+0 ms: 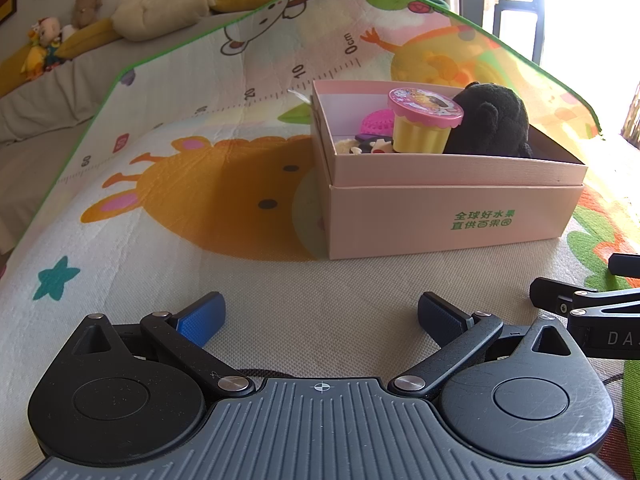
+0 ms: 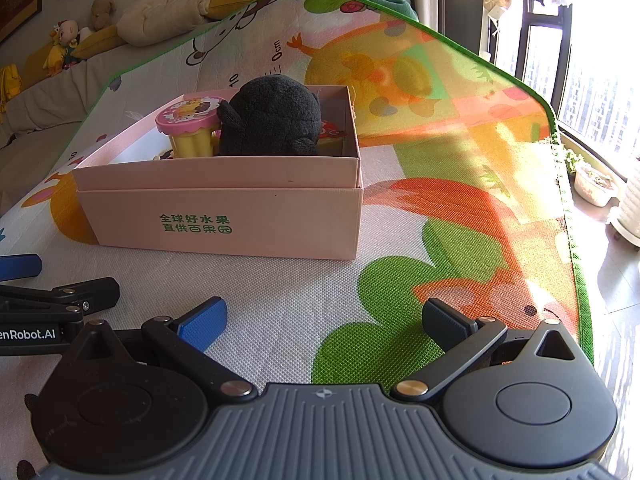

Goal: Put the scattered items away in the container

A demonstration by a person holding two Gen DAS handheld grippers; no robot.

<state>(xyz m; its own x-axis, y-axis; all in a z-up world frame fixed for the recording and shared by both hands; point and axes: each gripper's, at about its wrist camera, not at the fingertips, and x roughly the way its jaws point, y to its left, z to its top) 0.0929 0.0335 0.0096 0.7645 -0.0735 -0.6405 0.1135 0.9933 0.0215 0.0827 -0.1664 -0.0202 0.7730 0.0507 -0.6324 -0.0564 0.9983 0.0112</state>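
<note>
A pink cardboard box [image 1: 452, 216] with green print stands on the play mat; it also shows in the right wrist view [image 2: 224, 220]. Inside it are a black plush toy [image 1: 490, 122] [image 2: 272, 118], a yellow toy cup with a pink lid [image 1: 424, 122] [image 2: 190, 128], a pink ball [image 1: 374, 124] and other small toys. My left gripper [image 1: 322, 316] is open and empty, low over the mat in front of the box. My right gripper [image 2: 324, 320] is open and empty, in front of the box's right corner. Each gripper shows at the other view's edge.
The colourful play mat [image 1: 160, 200] with a green border covers the surface. A grey sofa with plush toys [image 1: 48, 44] and cushions lies behind it. A bright window and floor pots [image 2: 596, 188] are at the right, past the mat's edge.
</note>
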